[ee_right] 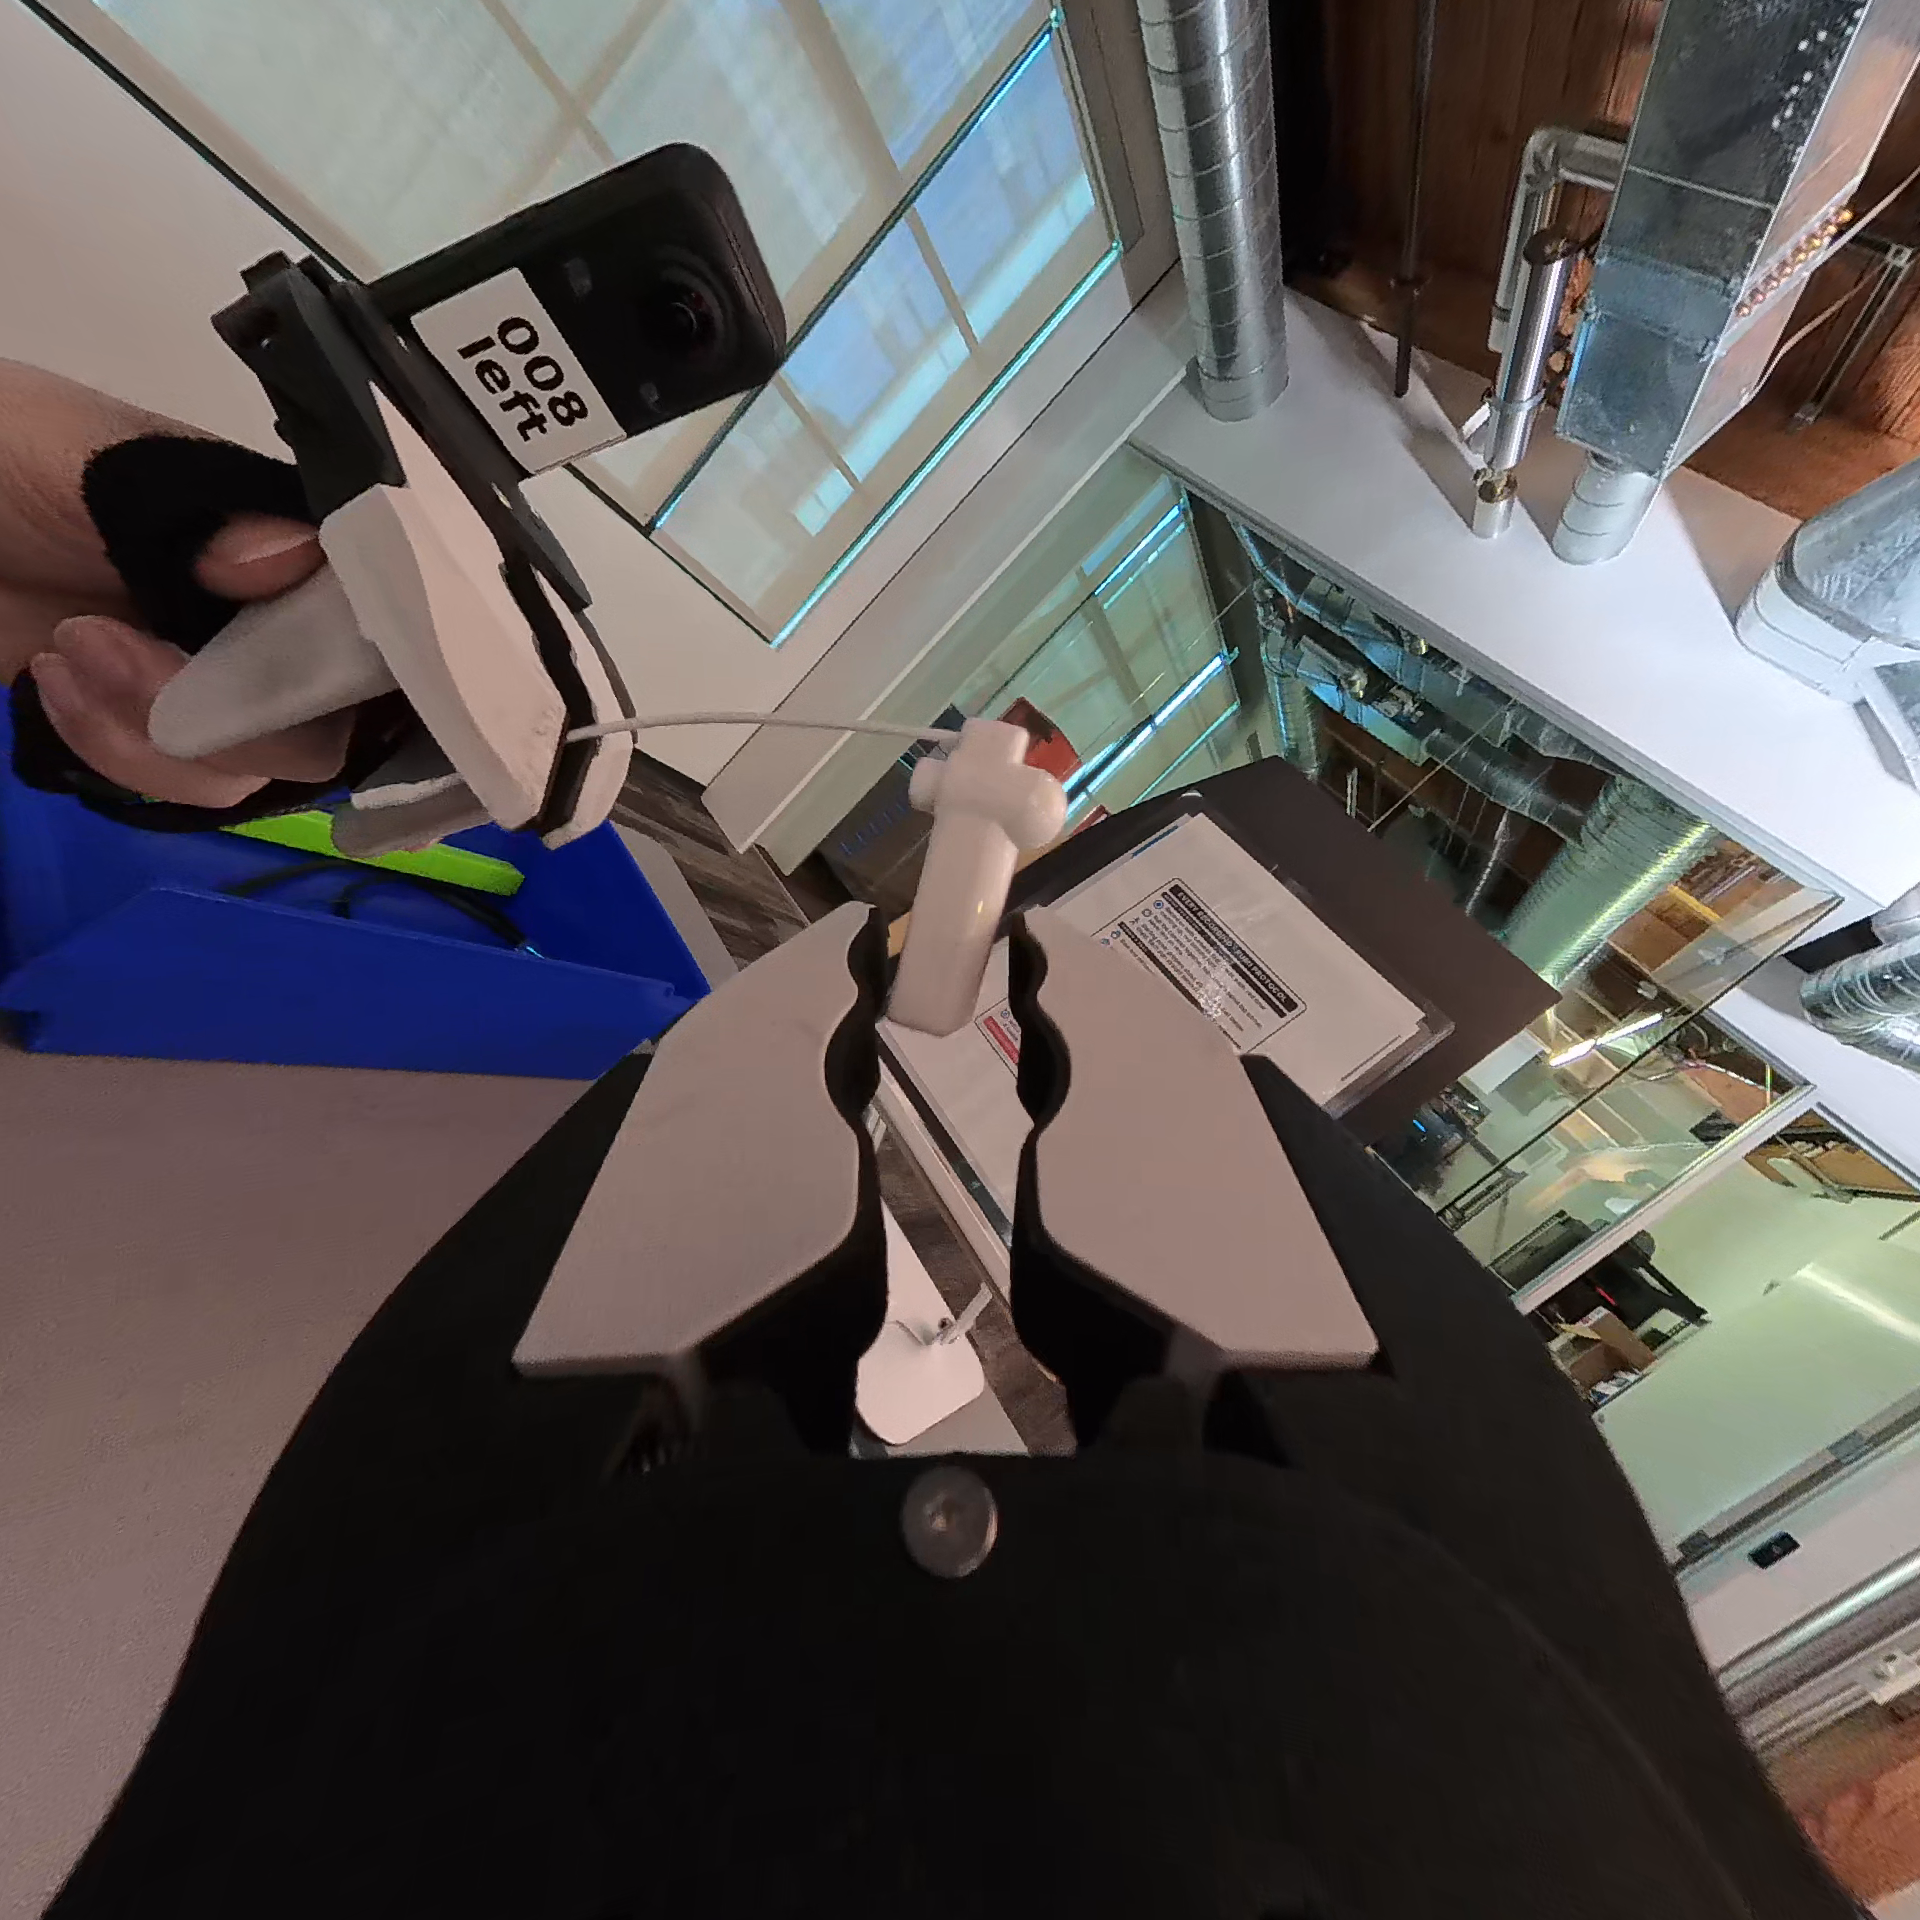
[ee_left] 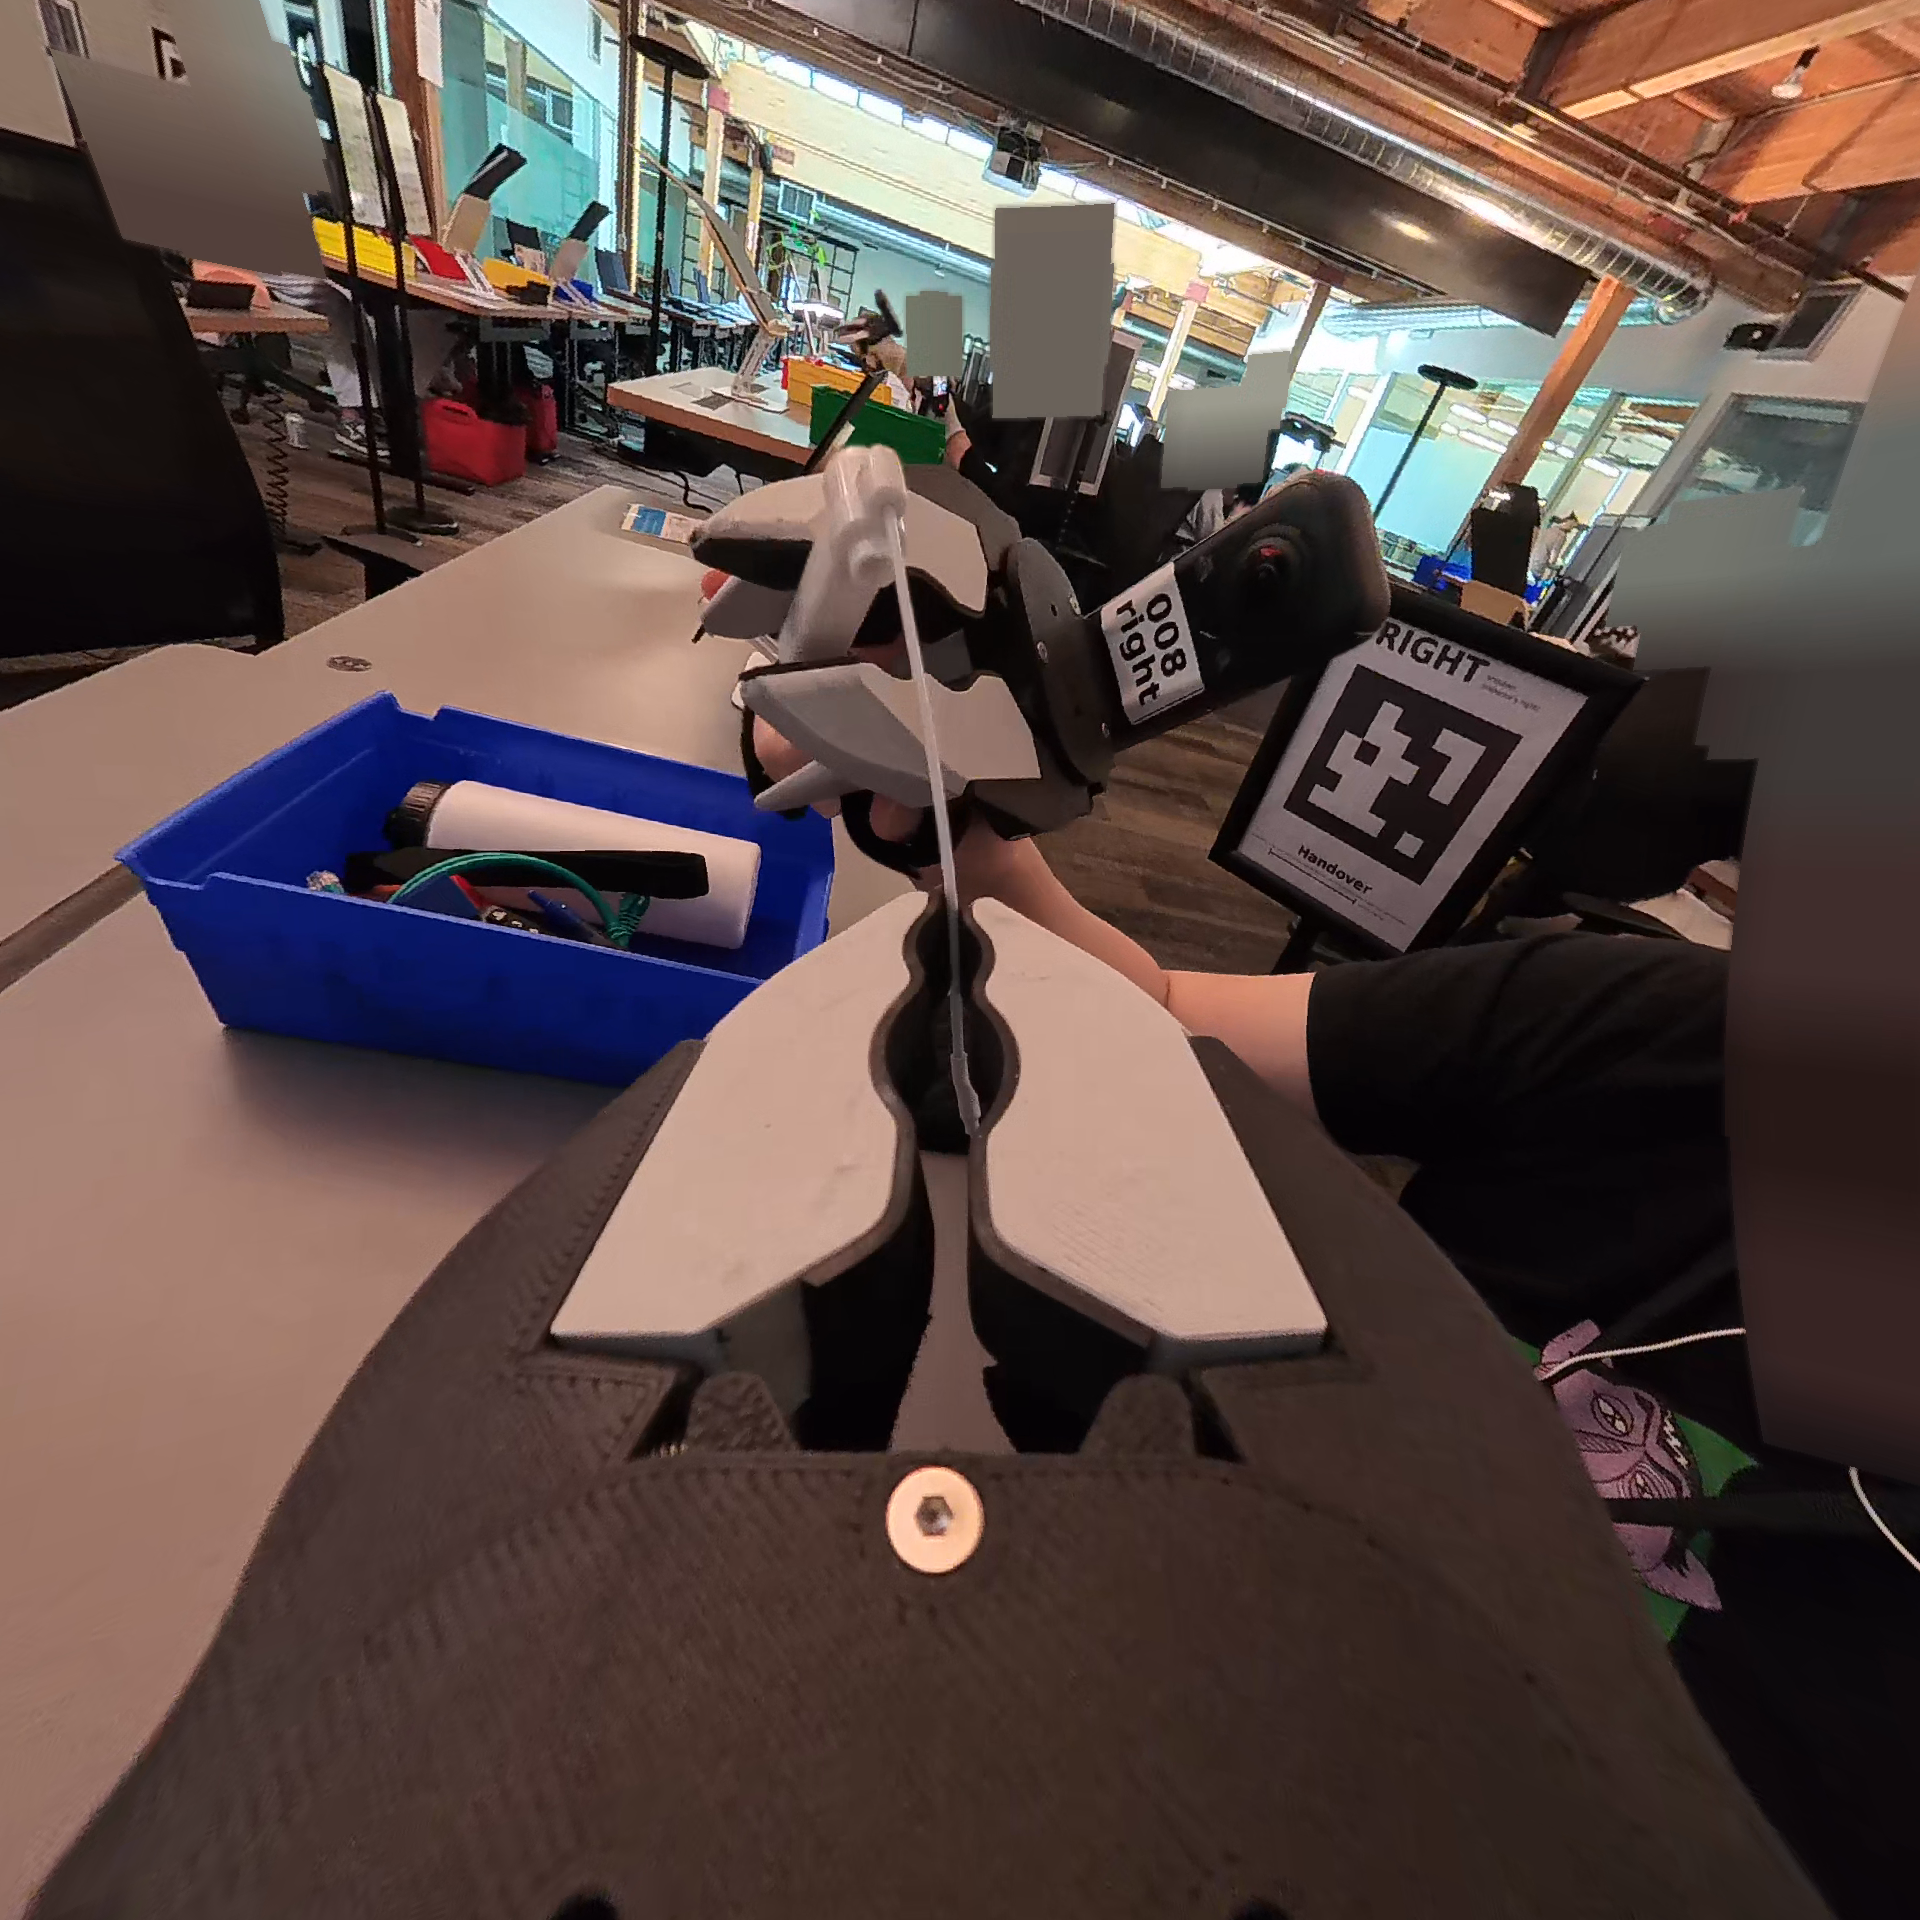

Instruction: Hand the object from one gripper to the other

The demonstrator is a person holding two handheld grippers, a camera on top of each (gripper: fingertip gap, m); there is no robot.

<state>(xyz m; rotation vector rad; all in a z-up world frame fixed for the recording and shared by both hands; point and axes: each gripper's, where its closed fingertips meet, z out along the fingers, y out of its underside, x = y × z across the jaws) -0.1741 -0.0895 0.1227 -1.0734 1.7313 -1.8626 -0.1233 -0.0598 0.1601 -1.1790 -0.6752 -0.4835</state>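
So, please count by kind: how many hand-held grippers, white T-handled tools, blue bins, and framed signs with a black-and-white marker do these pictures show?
Hand-held grippers: 2 (left hand-held gripper, right hand-held gripper)
White T-handled tool: 1
Blue bin: 1
Framed marker sign: 1
Total: 5

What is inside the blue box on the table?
Inside the blue bin lie a white cylinder with a black cap, a black strap and a green cable. Anything underneath them is hidden.
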